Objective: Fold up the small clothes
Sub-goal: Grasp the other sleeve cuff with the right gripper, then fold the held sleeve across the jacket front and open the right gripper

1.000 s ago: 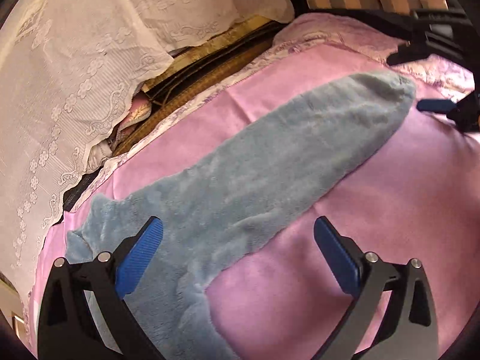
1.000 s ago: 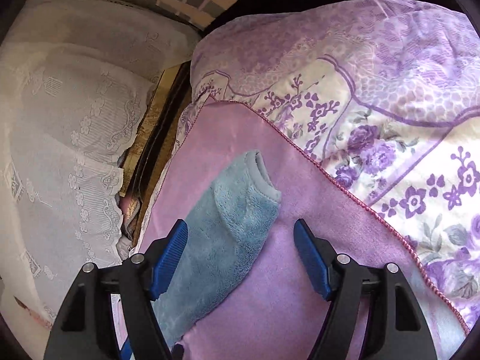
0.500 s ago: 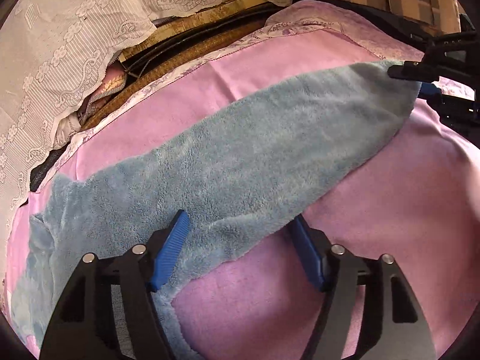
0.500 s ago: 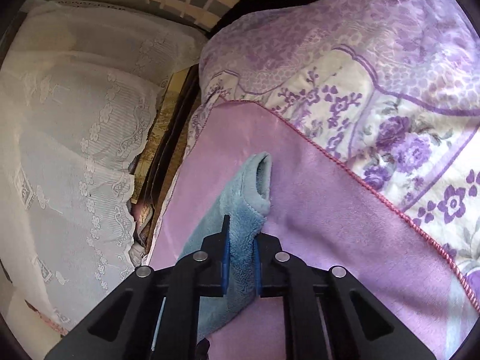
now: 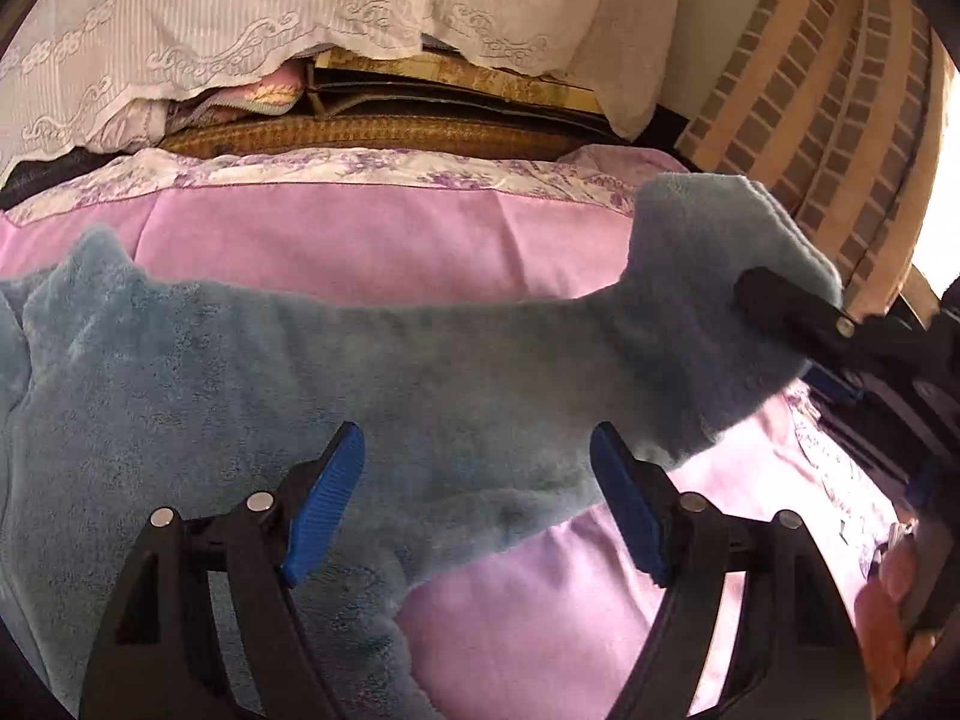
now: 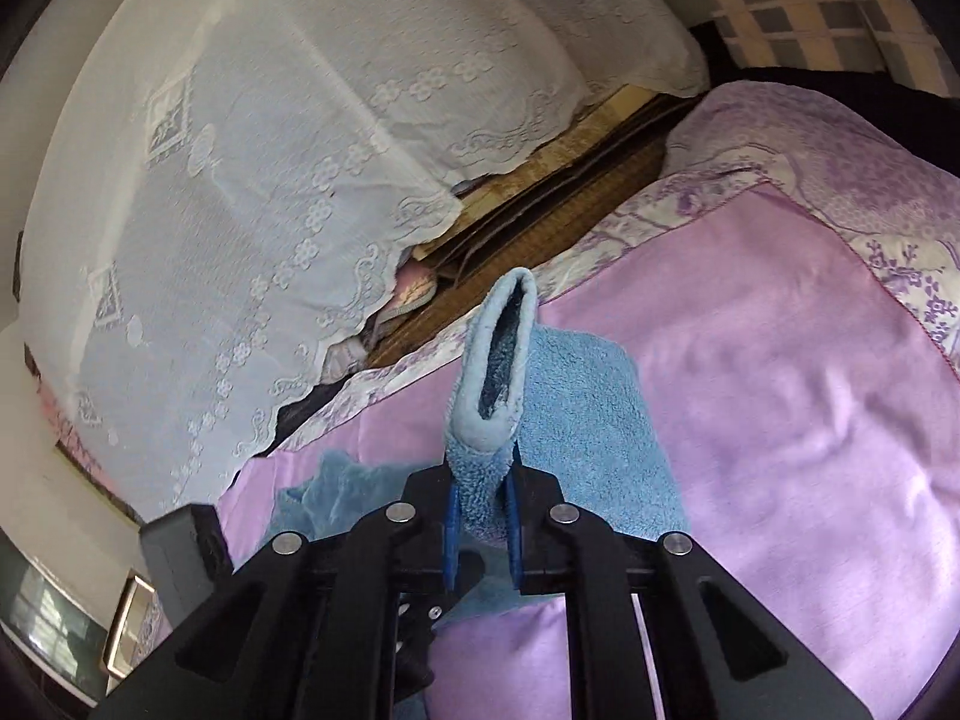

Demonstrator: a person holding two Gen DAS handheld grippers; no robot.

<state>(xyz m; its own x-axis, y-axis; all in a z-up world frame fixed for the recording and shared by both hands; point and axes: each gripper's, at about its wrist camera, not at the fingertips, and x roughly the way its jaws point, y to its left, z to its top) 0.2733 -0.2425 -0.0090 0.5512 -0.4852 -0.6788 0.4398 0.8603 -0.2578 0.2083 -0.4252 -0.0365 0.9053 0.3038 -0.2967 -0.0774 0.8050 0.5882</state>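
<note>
A fluffy blue garment [image 5: 372,372] is lying stretched across the pink cloth [image 5: 372,240] on the bed, its long leg running under the left gripper [image 5: 477,510], whose jaws are opening above the pile without pressing it. The right gripper [image 6: 483,525] is clamping the garment's paler cuffed end [image 6: 495,360], lifting it clear of the cloth.

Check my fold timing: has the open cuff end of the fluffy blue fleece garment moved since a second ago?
Yes. The cuff, pinched in the right gripper, has lifted off the pink blanket and now stands against the wooden edge behind.
</note>
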